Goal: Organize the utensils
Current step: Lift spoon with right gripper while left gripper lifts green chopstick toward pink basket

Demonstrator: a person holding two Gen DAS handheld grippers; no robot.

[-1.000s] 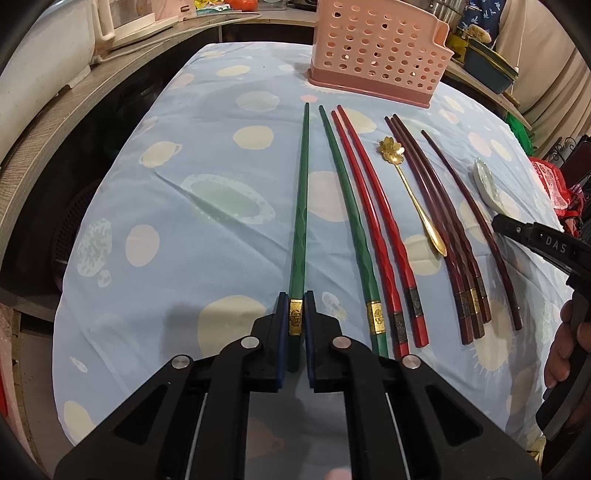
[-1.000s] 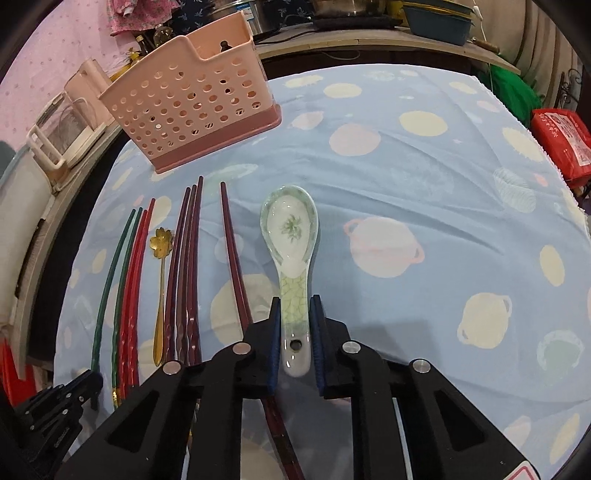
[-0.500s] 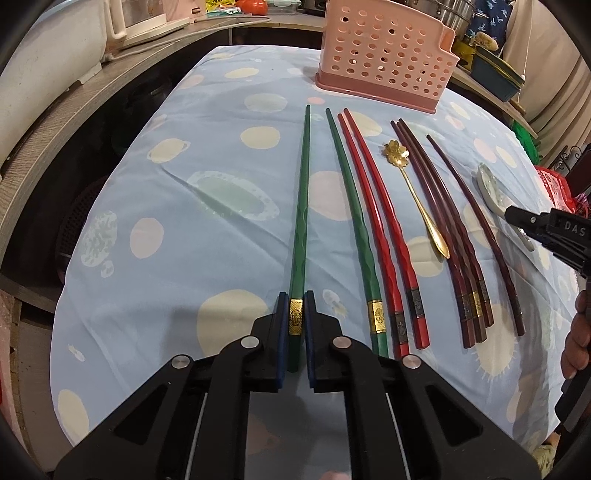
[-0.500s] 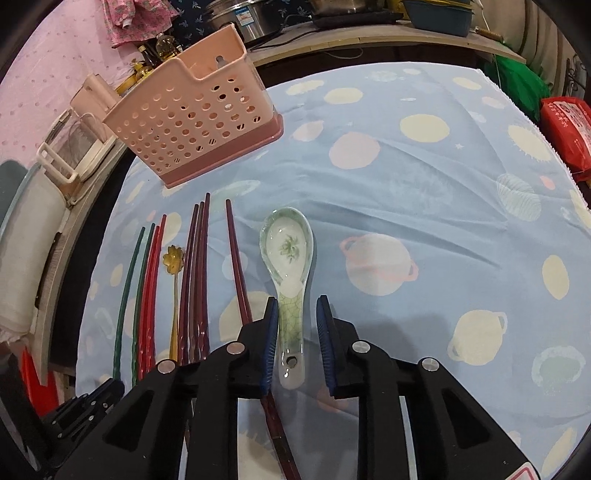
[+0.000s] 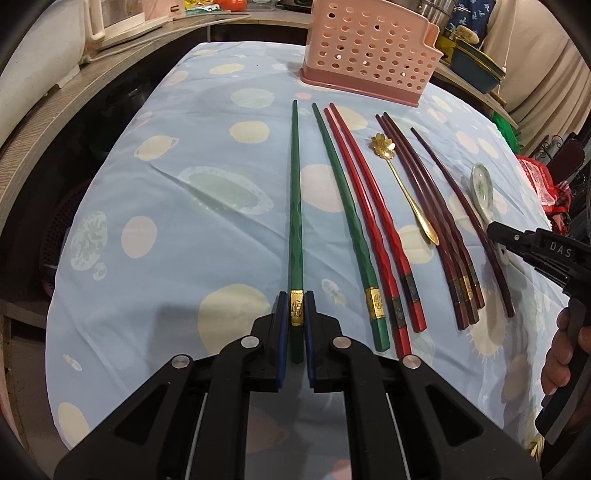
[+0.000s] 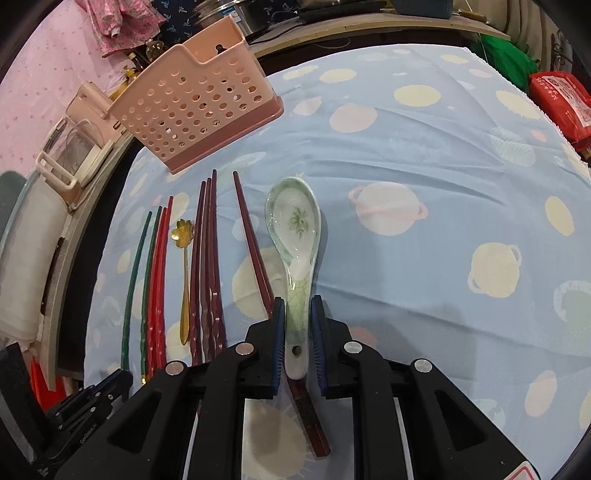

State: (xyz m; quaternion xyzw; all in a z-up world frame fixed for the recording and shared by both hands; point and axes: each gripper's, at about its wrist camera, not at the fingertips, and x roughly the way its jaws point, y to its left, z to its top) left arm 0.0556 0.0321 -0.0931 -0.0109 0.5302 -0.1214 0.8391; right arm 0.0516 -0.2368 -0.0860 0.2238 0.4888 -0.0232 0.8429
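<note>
My left gripper (image 5: 296, 295) is shut on a green chopstick (image 5: 295, 192) at its gold band; the stick lies along the blue cloth. My right gripper (image 6: 297, 301) straddles the handle of a white-green ceramic spoon (image 6: 295, 221), with thin gaps at both pads. The spoon rests on the cloth, its handle end over a maroon chopstick (image 6: 255, 251). Between the two lie a second green chopstick (image 5: 347, 218), a red pair (image 5: 373, 221), a gold flower spoon (image 5: 402, 184) and more maroon chopsticks (image 5: 428, 206). A pink perforated basket (image 5: 365, 51) stands at the far end.
The cloth-covered table (image 6: 424, 140) drops off on the left beside a wooden counter holding a white appliance (image 5: 122, 18). A red packet (image 6: 557, 96) lies past the right edge. A person's hand (image 5: 565, 354) holds the right gripper's grip.
The right jaws have widened a little around the spoon handle and the right gripper has rolled slightly. The left gripper still clamps the green chopstick.
</note>
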